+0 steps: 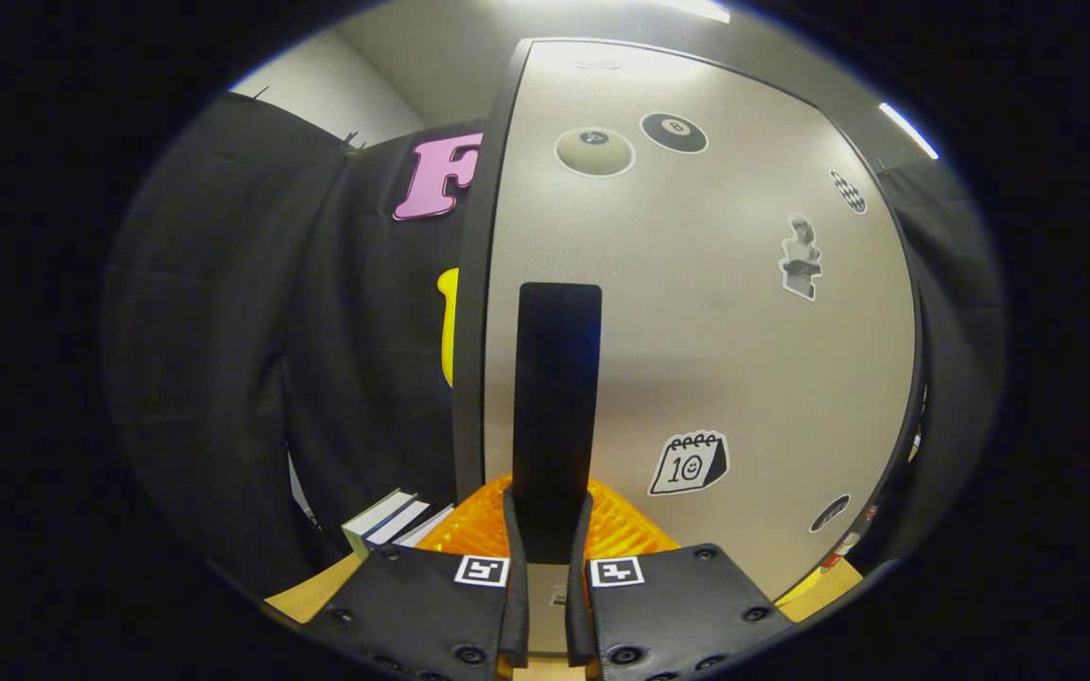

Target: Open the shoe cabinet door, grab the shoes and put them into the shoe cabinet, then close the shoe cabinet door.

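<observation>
The shoe cabinet door (725, 359) is a pale panel with several stickers, close in front of me. Its dark left edge (471, 284) shows beside the panel. A tall black handle (556, 397) stands upright on the door near that edge. My gripper (550, 534) is shut on the handle's lower end, one finger pressing on each side of it. The panel hides the inside of the cabinet.
Black booth cloth (252, 331) hangs to the left of the door and also beyond its right edge. A small stack of books (392, 520) lies low on the left on a wooden surface (313, 591).
</observation>
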`<action>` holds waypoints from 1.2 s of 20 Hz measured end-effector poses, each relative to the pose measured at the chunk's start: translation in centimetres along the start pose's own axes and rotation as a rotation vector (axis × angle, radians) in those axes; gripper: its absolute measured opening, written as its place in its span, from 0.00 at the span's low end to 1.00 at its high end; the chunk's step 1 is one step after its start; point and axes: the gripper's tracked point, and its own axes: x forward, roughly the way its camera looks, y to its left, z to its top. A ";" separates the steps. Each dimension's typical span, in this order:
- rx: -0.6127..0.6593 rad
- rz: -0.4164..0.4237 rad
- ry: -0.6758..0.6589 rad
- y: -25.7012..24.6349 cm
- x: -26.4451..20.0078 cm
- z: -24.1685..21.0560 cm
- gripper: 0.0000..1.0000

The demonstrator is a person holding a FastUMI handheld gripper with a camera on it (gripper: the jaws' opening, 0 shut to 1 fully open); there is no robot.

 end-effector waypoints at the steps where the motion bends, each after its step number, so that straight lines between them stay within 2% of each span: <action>1: 0.006 0.015 0.002 0.0 -0.3 0.0 0.17; 6: 0.020 0.077 0.009 -0.1 -2.6 0.1 0.17; 14: 0.008 0.122 0.012 -0.9 -7.1 0.0 0.17; 24: 0.053 0.168 0.015 -3.5 -11.8 -0.3 0.17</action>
